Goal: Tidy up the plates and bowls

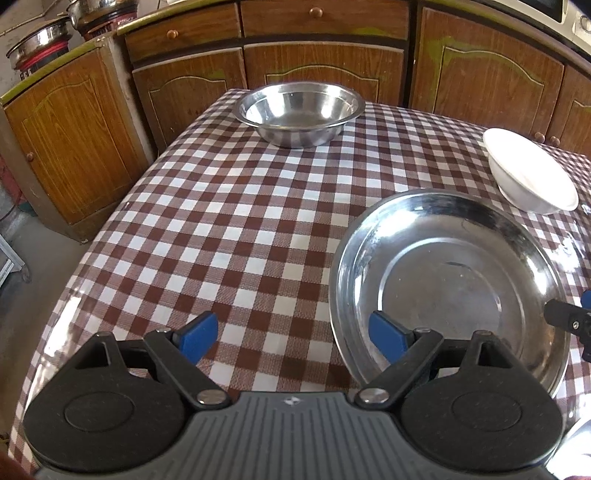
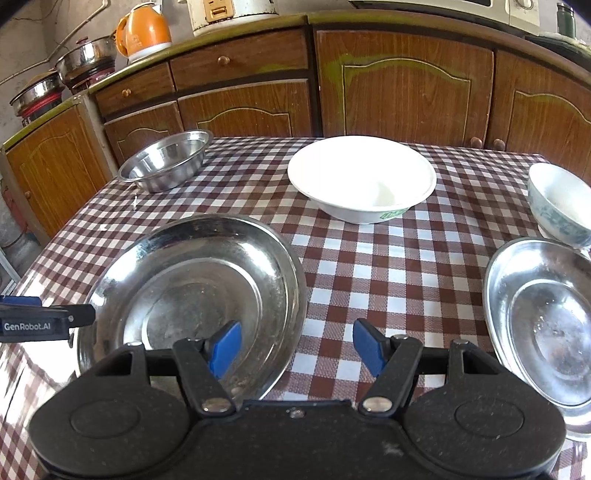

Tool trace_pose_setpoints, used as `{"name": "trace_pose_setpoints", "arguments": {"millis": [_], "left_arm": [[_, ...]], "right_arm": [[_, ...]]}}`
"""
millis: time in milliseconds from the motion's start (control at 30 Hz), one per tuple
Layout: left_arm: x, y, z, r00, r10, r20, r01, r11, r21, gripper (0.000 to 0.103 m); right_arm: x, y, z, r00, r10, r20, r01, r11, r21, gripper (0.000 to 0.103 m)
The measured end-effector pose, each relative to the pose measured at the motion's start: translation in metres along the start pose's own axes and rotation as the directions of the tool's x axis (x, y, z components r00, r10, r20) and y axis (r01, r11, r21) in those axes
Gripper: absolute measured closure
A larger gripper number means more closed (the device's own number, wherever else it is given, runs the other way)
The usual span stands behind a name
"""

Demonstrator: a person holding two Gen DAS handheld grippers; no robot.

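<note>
A large steel plate point(image 1: 443, 288) point(image 2: 195, 295) lies on the brown-checked table point(image 1: 221, 221) near me. My left gripper point(image 1: 293, 336) is open and straddles the plate's left rim, with its right pad point(image 1: 388, 336) above the plate. My right gripper point(image 2: 297, 347) is open over the plate's right rim, and its left pad point(image 2: 225, 347) is above the plate. Neither pad presses on anything. A steel bowl point(image 1: 299, 110) point(image 2: 166, 162) stands far left. A white bowl point(image 1: 528, 170) point(image 2: 362, 177) stands behind the plate. A patterned bowl point(image 2: 561, 203) and a second steel plate point(image 2: 543, 325) sit to the right.
Brown wooden cabinets point(image 2: 402, 92) run close behind the table. Steel pots point(image 2: 85, 59), an orange kettle point(image 2: 146, 31) and a rice cooker point(image 2: 232, 11) stand on the counter. The table's left edge point(image 1: 110, 229) drops to the floor. Checked cloth shows between the two plates.
</note>
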State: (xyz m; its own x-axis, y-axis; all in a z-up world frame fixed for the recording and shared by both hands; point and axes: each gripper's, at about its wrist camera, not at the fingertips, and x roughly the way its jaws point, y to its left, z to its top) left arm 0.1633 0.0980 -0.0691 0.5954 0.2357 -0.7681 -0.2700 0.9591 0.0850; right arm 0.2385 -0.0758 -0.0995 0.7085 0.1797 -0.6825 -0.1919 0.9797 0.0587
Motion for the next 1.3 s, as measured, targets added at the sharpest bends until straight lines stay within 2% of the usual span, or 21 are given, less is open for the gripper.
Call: {"name": "trace_pose_setpoints", "arguments": {"millis": [233, 433, 533, 567, 600, 633, 667, 733, 800, 867, 1300], "left_arm": [[0.015, -0.004, 0.005, 1.000, -0.013, -0.010, 0.013, 1.000, 0.006, 0.023], [0.025, -0.001, 0.006, 0.998, -0.058, -0.008, 0.058, 0.998, -0.028, 0.031], [0.026, -0.003, 0.007, 0.997, -0.082, 0.006, 0.082, 0.996, -0.027, 0.041], [0.026, -0.004, 0.007, 0.996, -0.092, 0.009, 0.092, 0.995, -0.027, 0.047], [0.025, -0.006, 0.007, 0.995, -0.101, 0.015, 0.101, 0.995, -0.021, 0.058], [0.025, -0.008, 0.006, 0.994, -0.112, 0.017, 0.112, 0.994, -0.012, 0.064], [0.024, -0.011, 0.006, 0.992, -0.122, 0.017, 0.122, 0.993, 0.000, 0.067], [0.024, -0.016, 0.005, 0.994, -0.105, 0.016, 0.104, 0.994, 0.022, 0.066], [0.023, -0.015, 0.002, 0.993, -0.113, 0.021, 0.112, 0.993, 0.023, 0.066], [0.021, -0.012, 0.001, 0.993, -0.120, 0.020, 0.120, 0.993, 0.011, 0.067], [-0.013, -0.010, 0.004, 0.992, -0.106, 0.074, 0.106, 0.994, 0.003, 0.069]], "right_arm": [[0.016, -0.001, 0.003, 1.000, -0.002, -0.022, 0.002, 1.000, 0.011, 0.024], [0.028, 0.002, 0.002, 0.999, 0.021, -0.033, -0.020, 1.000, 0.020, 0.024], [0.031, 0.004, 0.003, 0.999, 0.029, -0.018, -0.028, 0.999, 0.020, 0.024], [0.031, 0.004, 0.003, 0.999, 0.034, -0.013, -0.033, 0.999, 0.023, 0.034], [0.031, 0.005, 0.004, 0.999, 0.047, -0.006, -0.047, 0.999, 0.025, 0.043], [0.031, 0.006, 0.004, 0.998, 0.055, -0.006, -0.055, 0.998, 0.025, 0.056], [0.031, 0.008, 0.005, 0.999, 0.041, -0.005, -0.041, 0.999, 0.018, 0.061], [0.029, 0.009, 0.006, 0.999, 0.046, -0.002, -0.046, 0.999, 0.017, 0.069], [0.026, 0.009, 0.006, 0.999, 0.039, 0.003, -0.039, 0.999, 0.019, 0.070], [0.024, 0.008, 0.005, 0.999, 0.032, 0.012, -0.032, 0.999, 0.019, 0.077], [-0.008, 0.017, 0.010, 0.996, 0.022, 0.091, -0.020, 1.000, -0.018, 0.078]]}}
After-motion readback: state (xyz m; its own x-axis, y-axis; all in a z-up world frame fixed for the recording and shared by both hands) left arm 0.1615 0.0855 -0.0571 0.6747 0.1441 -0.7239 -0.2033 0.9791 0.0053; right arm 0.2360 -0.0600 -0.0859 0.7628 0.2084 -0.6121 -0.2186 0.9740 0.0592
